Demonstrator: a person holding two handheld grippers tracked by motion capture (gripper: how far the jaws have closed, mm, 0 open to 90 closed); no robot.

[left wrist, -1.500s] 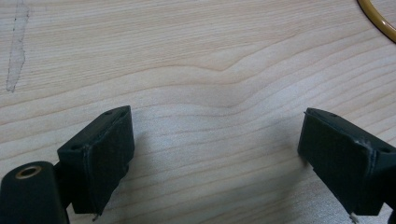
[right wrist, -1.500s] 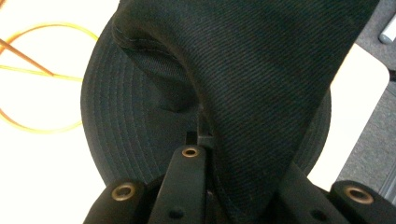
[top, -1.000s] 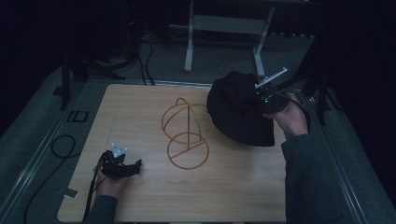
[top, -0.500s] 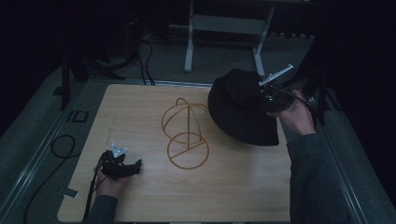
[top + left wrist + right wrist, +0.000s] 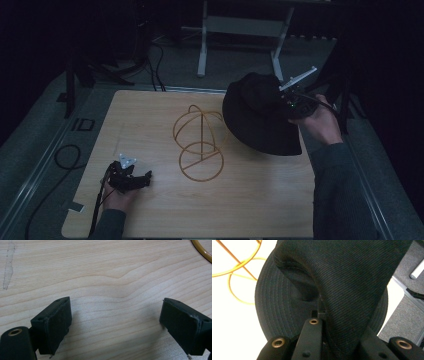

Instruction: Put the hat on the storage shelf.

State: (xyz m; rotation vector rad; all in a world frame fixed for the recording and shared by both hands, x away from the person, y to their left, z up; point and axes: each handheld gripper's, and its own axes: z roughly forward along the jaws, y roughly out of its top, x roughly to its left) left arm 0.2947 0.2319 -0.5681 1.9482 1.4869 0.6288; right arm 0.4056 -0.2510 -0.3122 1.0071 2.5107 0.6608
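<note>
The right tool [image 5: 286, 100] is clamped tight on the brim of a black bucket hat [image 5: 260, 120], fabric pinched between its jaws in the right gripper view, where the cloth [image 5: 352, 277] rises and folds over just beyond the jaws. The hat hangs lifted, its far side drooping toward the counter [image 5: 150, 115], just left of and ahead of that tool. The gold wire hat stand [image 5: 199, 145] lies immediately left of the hat, between the two tools.

The step in hand looks like carrying the hat onto the stand. To do it well, keep the pinch firm on the brim, raise the hat until its opening clears the domed top of the stand, then lower it so the crown settles over the wire arch. The stand is light and seems to be lying tipped, though the dim high view makes that uncertain; a dragging brim could push it away.

The left tool [image 5: 131, 179] rests low on the counter with its jaws spread wide and nothing between them, well left of the stand; it could steady the base ring.

The counter's edge runs close beside the right tool, so move inward. Bare wood is plentiful between stand and left tool.
</note>
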